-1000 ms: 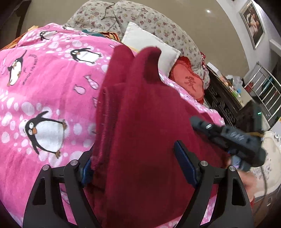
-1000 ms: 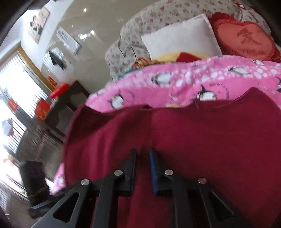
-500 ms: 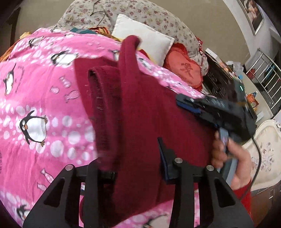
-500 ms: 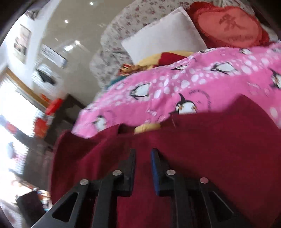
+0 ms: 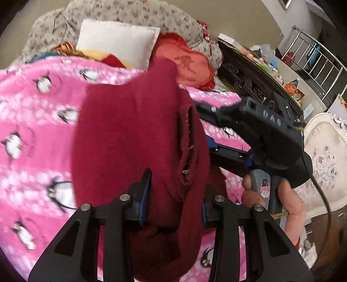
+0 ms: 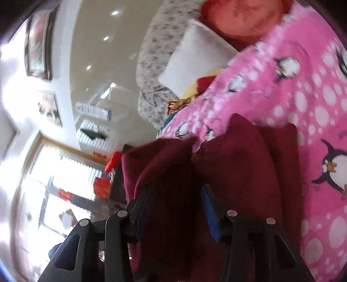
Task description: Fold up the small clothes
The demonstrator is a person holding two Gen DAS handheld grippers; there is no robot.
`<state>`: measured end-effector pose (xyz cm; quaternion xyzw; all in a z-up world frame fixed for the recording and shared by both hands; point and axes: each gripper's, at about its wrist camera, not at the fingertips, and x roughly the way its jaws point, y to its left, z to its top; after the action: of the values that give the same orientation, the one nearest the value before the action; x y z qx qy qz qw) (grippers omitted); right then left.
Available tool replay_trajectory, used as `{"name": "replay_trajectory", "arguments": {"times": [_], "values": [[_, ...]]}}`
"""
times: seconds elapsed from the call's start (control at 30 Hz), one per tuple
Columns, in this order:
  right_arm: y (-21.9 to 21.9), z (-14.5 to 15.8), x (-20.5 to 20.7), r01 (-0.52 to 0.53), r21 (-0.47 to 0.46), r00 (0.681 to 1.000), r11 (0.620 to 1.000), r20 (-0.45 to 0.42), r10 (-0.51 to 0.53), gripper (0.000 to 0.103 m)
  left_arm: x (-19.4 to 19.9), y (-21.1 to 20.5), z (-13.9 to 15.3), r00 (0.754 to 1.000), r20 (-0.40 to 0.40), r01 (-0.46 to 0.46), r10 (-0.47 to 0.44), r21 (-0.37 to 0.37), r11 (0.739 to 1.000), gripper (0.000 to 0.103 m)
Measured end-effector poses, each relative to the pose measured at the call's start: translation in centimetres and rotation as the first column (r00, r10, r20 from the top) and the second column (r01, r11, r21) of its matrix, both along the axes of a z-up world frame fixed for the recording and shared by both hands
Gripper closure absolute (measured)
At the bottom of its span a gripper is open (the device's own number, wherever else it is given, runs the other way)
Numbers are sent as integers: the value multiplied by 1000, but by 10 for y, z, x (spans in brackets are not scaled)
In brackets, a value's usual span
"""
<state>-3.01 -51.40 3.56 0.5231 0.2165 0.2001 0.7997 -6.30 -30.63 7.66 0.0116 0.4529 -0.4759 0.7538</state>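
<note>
A dark red knitted garment is lifted off the pink penguin blanket, bunched and hanging. My left gripper is shut on a thick bunch of it; the cloth drapes down between the fingers. My right gripper also holds a bunch of the red garment between its blue pads, with the jaws spread around the thick cloth. The right gripper body and the hand holding it show at the right of the left wrist view, close beside the cloth.
A white pillow, a red heart cushion and a floral quilt lie at the head of the bed. A dark carved cabinet and a cream chair stand to the right. A bright window is to the left.
Both grippers have swung together, bringing the two held parts of the garment side by side. The right gripper's jaws have widened around a thicker bunch; the left jaws have narrowed.
</note>
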Motion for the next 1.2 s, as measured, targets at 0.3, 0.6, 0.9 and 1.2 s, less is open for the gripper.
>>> {"name": "replay_trajectory", "arguments": {"times": [0.3,0.6,0.9,1.2], "values": [[-4,9,-24,-33,48,996,998,81,29,41,-25,68,30,992,14,129,-128,-130,983,27],[37,37,-36,6,-433,995,901,-87,-48,20,-22,81,-17,997,11,75,-75,-82,994,27],[58,42,-9,-14,-582,999,813,-42,-13,84,-50,49,-28,988,72,137,-135,-26,990,26],[34,59,-9,94,-779,986,620,-14,-167,85,-57,34,-5,974,63,224,-219,-96,970,26]]}}
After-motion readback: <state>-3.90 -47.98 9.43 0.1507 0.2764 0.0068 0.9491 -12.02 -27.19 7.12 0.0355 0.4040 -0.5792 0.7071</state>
